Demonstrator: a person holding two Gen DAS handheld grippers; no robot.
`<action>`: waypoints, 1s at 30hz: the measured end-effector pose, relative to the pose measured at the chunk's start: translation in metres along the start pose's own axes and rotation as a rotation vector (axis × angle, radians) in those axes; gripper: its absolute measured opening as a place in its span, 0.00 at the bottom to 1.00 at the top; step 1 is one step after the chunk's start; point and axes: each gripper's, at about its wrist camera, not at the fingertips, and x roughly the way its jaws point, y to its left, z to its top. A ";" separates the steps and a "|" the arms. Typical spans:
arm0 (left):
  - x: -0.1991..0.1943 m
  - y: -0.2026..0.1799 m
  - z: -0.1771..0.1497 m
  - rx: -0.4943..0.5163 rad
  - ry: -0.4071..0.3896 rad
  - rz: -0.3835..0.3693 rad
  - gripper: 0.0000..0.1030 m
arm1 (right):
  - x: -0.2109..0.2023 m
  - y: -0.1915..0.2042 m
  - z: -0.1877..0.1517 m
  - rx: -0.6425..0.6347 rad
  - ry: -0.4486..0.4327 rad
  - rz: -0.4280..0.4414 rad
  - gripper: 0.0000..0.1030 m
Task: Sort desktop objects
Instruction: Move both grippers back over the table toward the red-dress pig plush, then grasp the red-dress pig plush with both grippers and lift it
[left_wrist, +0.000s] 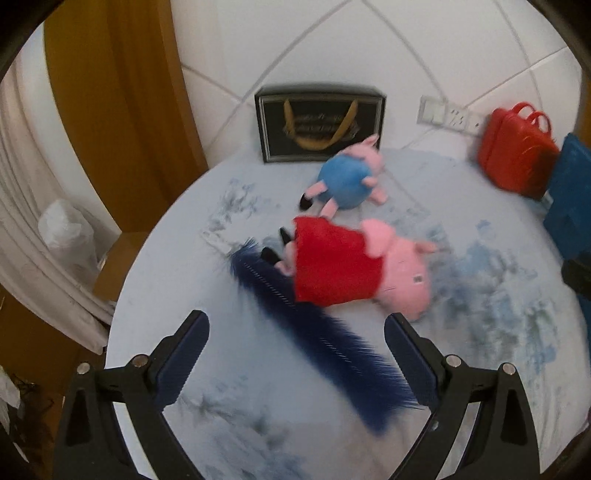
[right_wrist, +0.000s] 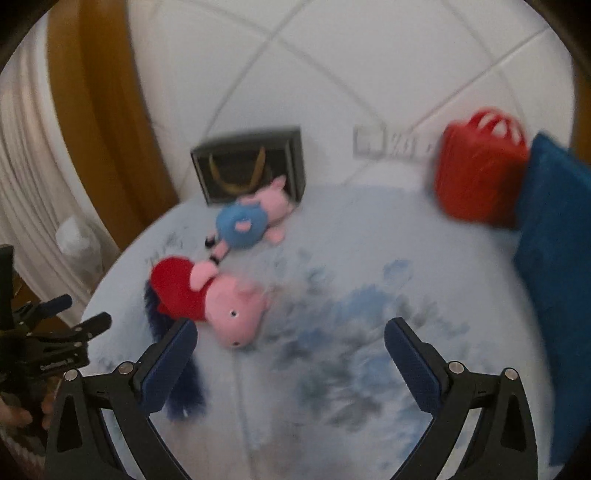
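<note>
- While both tongs hang released and empty, the left tongs (left_wrist: 295, 354) are nearer the brush (left_wrist: 325, 336).
- The brush lies diagonally near the desk's (left_wrist: 480, 362) left edge, its near end between those jaws.
- The right tongs (right_wrist: 291, 358) hang over bare desk.

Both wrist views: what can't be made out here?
- Lettering on the black gift bag with gold handles: left view, too small and blurred.
- Long dark-blue bristly brush: far end hidden under the pink pig plush in a red dress; in the right view, the right hand-held gripper finger covers its middle.
- Blue box: cut by the right edge.
- Red plastic case with handles: motion-blurred, right view.
</note>
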 end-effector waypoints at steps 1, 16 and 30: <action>0.010 0.004 0.000 0.007 0.012 -0.008 0.94 | 0.009 0.006 -0.001 0.002 0.017 -0.003 1.00; 0.125 -0.012 0.013 0.204 0.098 -0.162 0.94 | 0.155 0.053 -0.012 0.003 0.292 -0.008 1.00; 0.170 -0.030 0.028 0.278 0.136 -0.224 0.94 | 0.220 0.048 -0.002 -0.007 0.369 0.054 1.00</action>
